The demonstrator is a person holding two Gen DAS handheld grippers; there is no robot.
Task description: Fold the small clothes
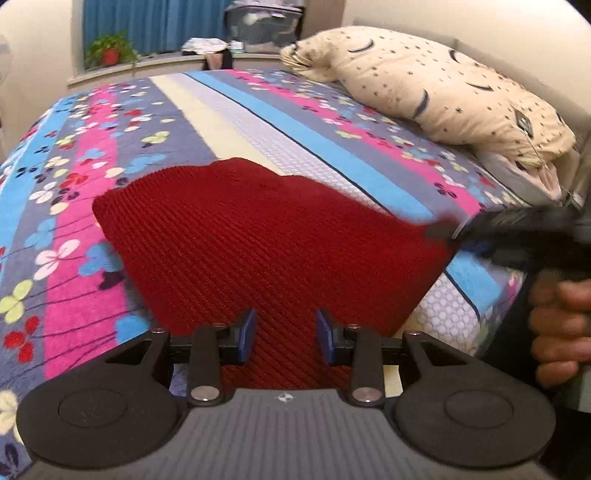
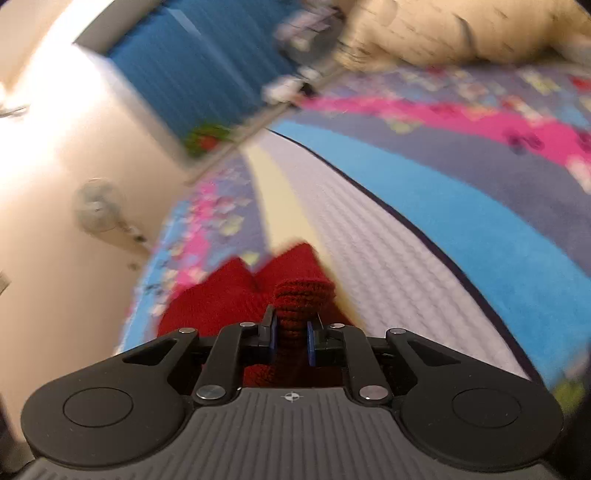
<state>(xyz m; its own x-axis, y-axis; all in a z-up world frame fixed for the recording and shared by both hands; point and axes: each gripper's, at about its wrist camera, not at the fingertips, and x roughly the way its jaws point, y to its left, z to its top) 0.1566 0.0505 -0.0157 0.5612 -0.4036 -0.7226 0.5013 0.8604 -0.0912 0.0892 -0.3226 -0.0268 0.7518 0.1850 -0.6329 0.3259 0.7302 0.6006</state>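
A dark red ribbed knit garment point(image 1: 266, 236) lies spread on the bed's striped floral blanket point(image 1: 92, 155). My left gripper point(image 1: 286, 334) is at its near edge, and the knit fills the gap from one blue pad to the other. My right gripper point(image 2: 291, 338) is shut on a bunched roll of the same red knit point(image 2: 303, 295). In the left wrist view the right gripper point(image 1: 443, 232) shows blurred at the garment's right corner, with a person's hand point(image 1: 561, 325) on its handle.
A cream patterned pillow point(image 1: 436, 88) lies at the bed's far right. Beyond the bed are a sill with a potted plant point(image 1: 110, 50), a blue curtain point(image 1: 155, 22) and a storage box point(image 1: 264, 26). A fan point(image 2: 98, 210) stands by the wall.
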